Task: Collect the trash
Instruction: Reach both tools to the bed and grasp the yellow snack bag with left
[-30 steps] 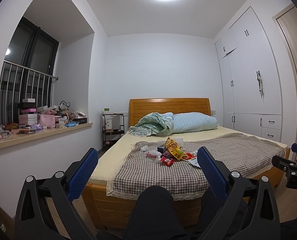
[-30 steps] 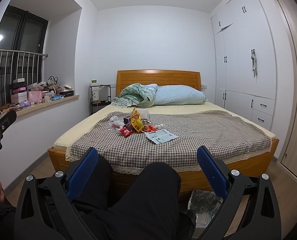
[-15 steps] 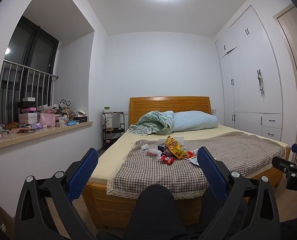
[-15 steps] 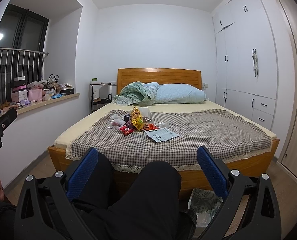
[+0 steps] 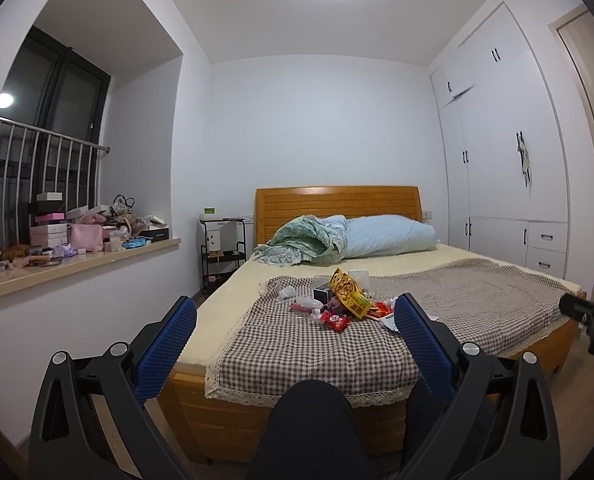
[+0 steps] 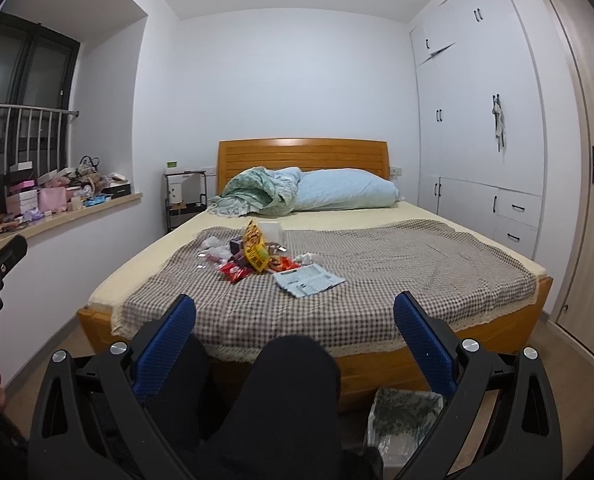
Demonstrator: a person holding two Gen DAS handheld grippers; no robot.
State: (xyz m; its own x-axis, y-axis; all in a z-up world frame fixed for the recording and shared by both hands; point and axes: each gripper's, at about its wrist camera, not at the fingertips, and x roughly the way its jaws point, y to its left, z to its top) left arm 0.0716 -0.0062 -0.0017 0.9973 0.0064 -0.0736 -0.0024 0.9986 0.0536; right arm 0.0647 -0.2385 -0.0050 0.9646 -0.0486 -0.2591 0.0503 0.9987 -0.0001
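Pile of coloured snack wrappers (image 6: 253,258) on the checked bedspread (image 6: 377,276): uncollected. Left gripper (image 5: 295,320), right gripper (image 6: 295,320): jaws wide, empty. Lined bin (image 6: 405,412) near right.

Bin (image 6: 405,416) half behind right finger, paper (image 5: 389,322) mostly hidden by left gripper's blue pad (image 5: 417,336) — small wrappers (image 5: 329,312) too tiny to identify.

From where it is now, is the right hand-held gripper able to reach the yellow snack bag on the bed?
Probably not yet. The right hand-held gripper is open and short of the bed; the yellow snack bag lies mid-bed. Nothing blocks the way.
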